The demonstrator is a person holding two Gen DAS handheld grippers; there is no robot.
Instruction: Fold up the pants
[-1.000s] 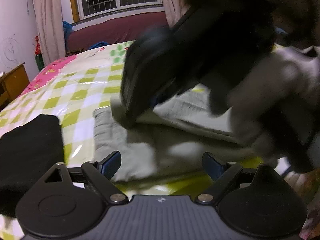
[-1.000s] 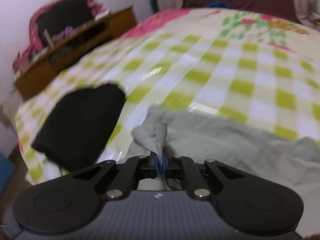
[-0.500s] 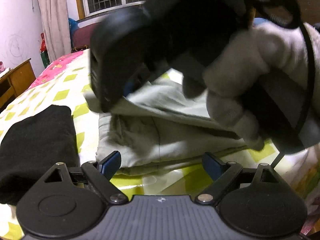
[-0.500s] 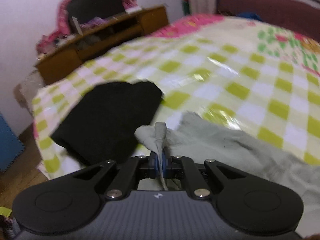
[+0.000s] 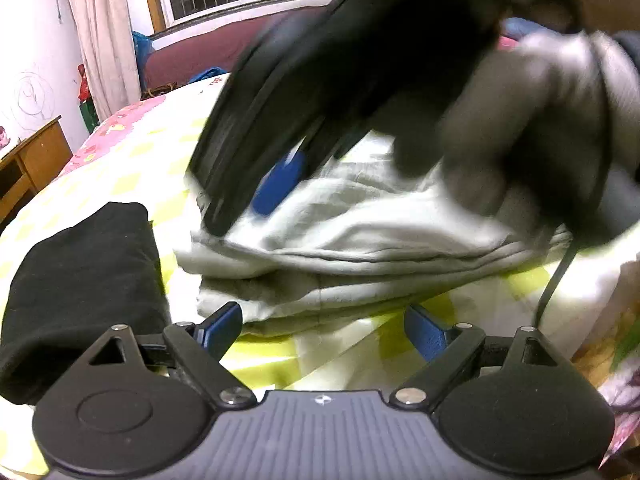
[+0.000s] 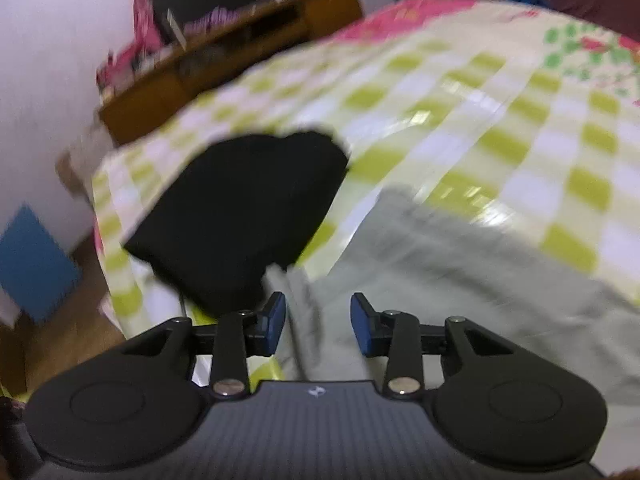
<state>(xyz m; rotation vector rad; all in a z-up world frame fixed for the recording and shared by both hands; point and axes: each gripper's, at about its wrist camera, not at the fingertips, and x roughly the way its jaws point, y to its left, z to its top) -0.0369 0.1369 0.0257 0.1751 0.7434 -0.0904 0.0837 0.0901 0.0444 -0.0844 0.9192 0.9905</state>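
The light grey pants point(image 5: 352, 236) lie folded in layers on the checked bedspread, just beyond my left gripper point(image 5: 324, 328), which is open and empty in front of their near edge. In the right wrist view the pants point(image 6: 460, 264) spread under and ahead of my right gripper point(image 6: 318, 320), whose jaws stand apart with a fold of cloth lying loose between them. In the left wrist view the right gripper point(image 5: 280, 184) and the gloved hand holding it hover blurred over the pants' top layer.
A folded black garment point(image 5: 80, 276) lies left of the pants; it also shows in the right wrist view point(image 6: 248, 208). The green-and-white checked bedspread point(image 6: 500, 120) covers the bed. A wooden desk point(image 6: 224, 56) stands by the left wall, beyond the bed's edge.
My right gripper carried the pinched pants edge over toward the black garment, then opened and let the cloth go. My left gripper stayed open in place.
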